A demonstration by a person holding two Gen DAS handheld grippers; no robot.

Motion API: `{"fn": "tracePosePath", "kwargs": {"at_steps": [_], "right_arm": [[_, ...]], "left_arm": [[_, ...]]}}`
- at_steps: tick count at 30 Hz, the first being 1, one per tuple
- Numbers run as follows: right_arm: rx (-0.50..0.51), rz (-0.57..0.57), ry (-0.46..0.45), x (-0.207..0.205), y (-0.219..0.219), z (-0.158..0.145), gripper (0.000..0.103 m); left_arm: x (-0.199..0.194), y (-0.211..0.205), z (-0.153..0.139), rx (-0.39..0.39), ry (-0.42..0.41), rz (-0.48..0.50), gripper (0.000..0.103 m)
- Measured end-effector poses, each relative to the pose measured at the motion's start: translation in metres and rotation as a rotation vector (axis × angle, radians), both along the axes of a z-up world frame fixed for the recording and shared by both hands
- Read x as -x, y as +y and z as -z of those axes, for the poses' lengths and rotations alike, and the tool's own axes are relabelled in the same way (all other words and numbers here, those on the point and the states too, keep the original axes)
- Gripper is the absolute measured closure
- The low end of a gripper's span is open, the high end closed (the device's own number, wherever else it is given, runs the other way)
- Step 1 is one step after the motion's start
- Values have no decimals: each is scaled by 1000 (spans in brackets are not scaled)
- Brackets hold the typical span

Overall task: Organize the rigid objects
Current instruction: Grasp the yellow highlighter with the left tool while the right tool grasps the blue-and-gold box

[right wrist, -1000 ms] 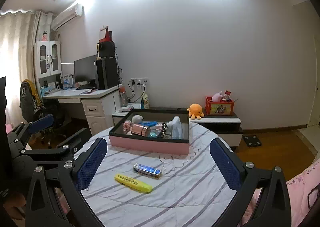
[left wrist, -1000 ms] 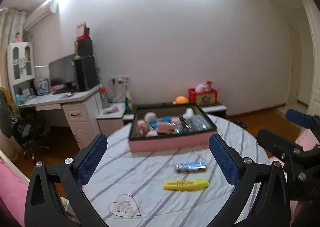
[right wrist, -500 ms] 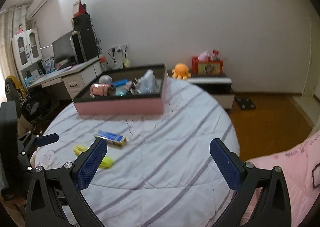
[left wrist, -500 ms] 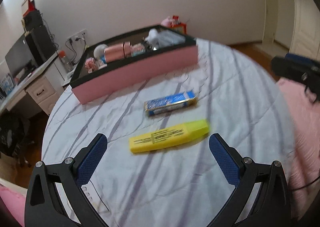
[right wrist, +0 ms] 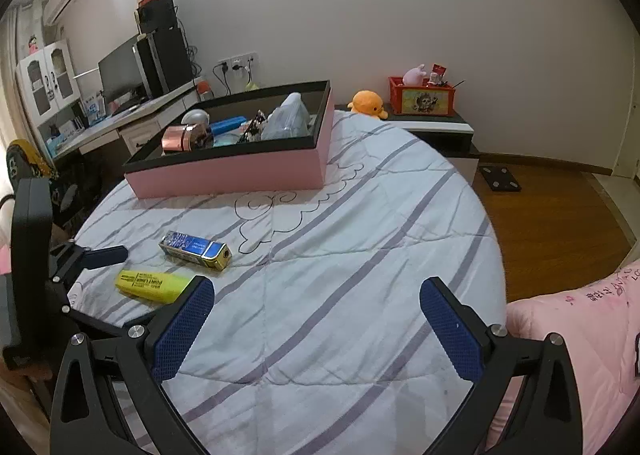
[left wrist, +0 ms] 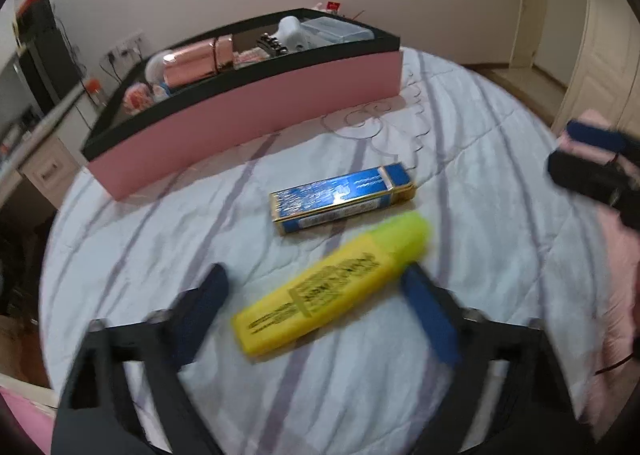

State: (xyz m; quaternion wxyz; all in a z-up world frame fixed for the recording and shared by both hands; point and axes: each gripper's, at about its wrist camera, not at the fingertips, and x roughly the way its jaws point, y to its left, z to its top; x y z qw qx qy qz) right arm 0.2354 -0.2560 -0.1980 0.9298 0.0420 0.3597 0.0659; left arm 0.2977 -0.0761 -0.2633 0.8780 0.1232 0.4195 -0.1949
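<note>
- Step in hand: the left gripper straddles the yellow plastic highlighter on the striped quilt; its jaws have just been narrowing, pads not yet pressing.
- Right gripper hangs spread, empty.
- Next, I judge: pinch, lift, carry to the far pink box.

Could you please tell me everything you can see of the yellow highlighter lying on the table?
The yellow plastic highlighter is chunky and flattish, with black printing along its body and a paler lime cap. It lies flat on the striped quilted cloth, just in front of the blue and gold box and apart from it. The left gripper, whose jaws have just been closing, straddles it; whether its pads touch it yet is unclear.
</note>
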Motion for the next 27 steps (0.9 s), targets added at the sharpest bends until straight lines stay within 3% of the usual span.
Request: {"fn": "tracePosePath", "kwargs": {"at_steps": [1, 7, 15, 19, 23, 25, 27], "right_arm": [[3, -3, 4, -1, 1, 1, 0], [25, -24, 24, -6, 10, 4, 0], [126, -115, 61, -33, 42, 6, 0], [204, -207, 95, -57, 71, 14, 0], [297, -297, 110, -77, 100, 25, 0], [333, -344, 123, -84, 112, 31, 0], [349, -380, 113, -89, 120, 33, 0]], "left_arm": [[1, 0, -1, 11, 1, -1, 41], [7, 0, -3, 11, -9, -16, 65], [8, 46, -3, 63, 7, -185, 73], [10, 70, -3, 35, -12, -293, 70], [9, 86, 0, 86, -9, -326, 62], [10, 89, 0, 68, -25, -352, 37], [12, 91, 1, 62, -31, -357, 30]]}}
